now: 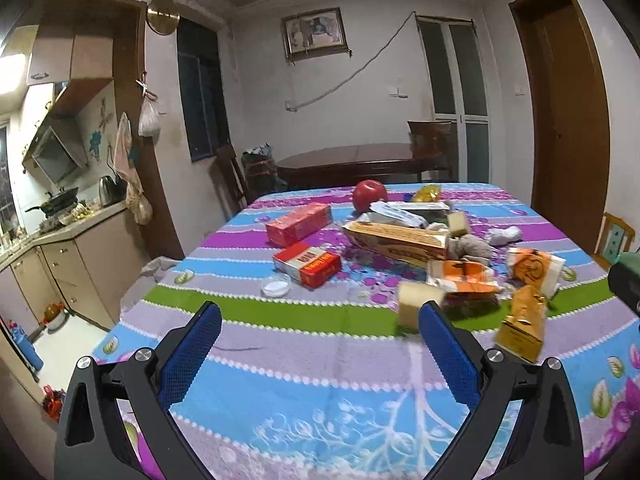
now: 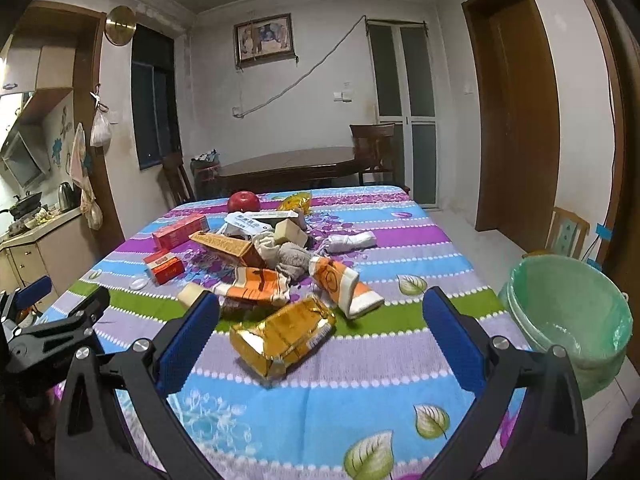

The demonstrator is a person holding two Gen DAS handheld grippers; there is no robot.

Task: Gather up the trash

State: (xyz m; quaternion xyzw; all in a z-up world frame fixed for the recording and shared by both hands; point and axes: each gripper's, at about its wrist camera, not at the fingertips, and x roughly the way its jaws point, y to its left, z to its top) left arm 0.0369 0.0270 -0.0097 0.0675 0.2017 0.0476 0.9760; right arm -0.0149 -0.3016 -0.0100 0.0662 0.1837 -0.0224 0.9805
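A gold foil wrapper (image 2: 283, 334) lies crumpled on the striped floral tablecloth (image 2: 360, 384), at about 12 o'clock just ahead of the right gripper (image 2: 320, 312), whose blue-padded fingers stand spread wide with nothing between them. Beyond the wrapper, toward 12 o'clock, the litter heaps up: an orange-and-white packet (image 2: 256, 285), a second orange packet (image 2: 344, 286) at 1 o'clock, a long brown carton (image 2: 232, 249), grey rags (image 2: 288, 258), two red boxes (image 2: 164, 266) at 10 o'clock and a red apple (image 2: 244, 201) at the far end. At 3 o'clock, off the table edge, stands a bin lined with a green bag (image 2: 568, 316). The left gripper (image 1: 320, 320) hovers over the cloth at 9 o'clock of the right one, its fingers likewise spread and empty, a pale sponge block (image 1: 418, 304) just past its right fingertip.
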